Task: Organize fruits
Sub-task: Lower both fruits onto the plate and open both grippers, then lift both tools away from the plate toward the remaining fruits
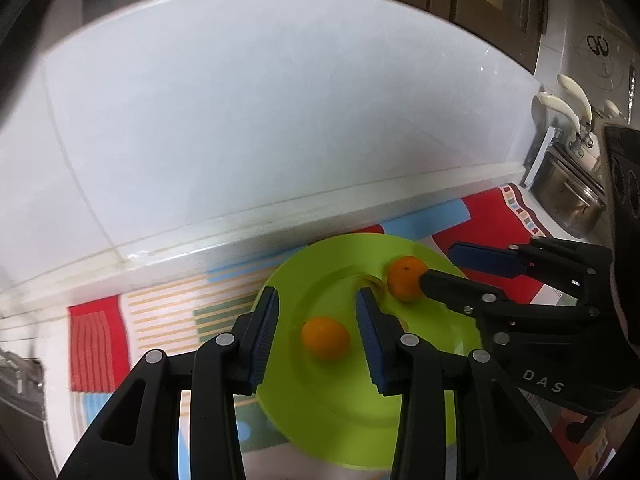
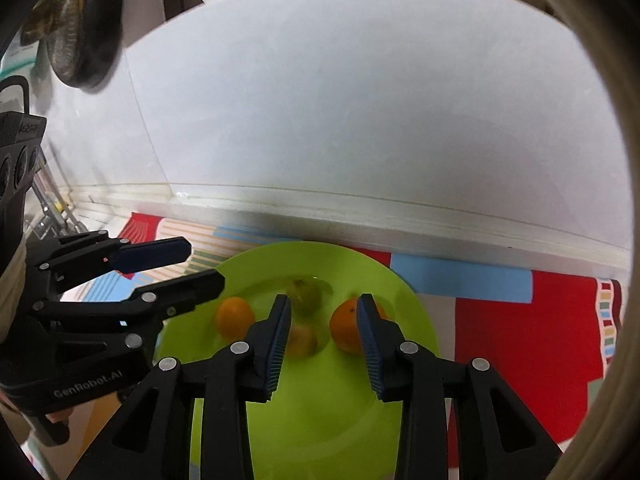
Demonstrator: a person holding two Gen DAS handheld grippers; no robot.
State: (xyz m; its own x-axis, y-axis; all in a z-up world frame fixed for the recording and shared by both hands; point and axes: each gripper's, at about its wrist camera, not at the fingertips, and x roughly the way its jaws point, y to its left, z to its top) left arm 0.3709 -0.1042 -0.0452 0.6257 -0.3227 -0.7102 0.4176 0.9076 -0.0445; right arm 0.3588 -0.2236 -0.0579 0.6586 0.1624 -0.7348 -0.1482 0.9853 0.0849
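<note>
A lime green plate [image 1: 320, 408] [image 2: 304, 432] lies on a patterned cloth against a white wall. Two small oranges rest on it. In the left wrist view one orange [image 1: 325, 338] sits between my left gripper's [image 1: 318, 312] open jaws, not touched. The other orange [image 1: 405, 278] lies by my right gripper [image 1: 438, 260], which is open. In the right wrist view my right gripper [image 2: 323, 318] is open over the plate, one orange [image 2: 346, 330] against its right finger, the other [image 2: 234, 317] further left near my left gripper [image 2: 204, 264]. Blurred reflections show on the plate.
The red, blue and striped cloth [image 1: 96, 344] [image 2: 528, 344] covers the counter. A white wall ledge [image 1: 280, 216] runs behind the plate. A steel pot and cream-handled utensils [image 1: 568, 196] stand at the right in the left wrist view. A dark pan [image 2: 84, 20] hangs upper left.
</note>
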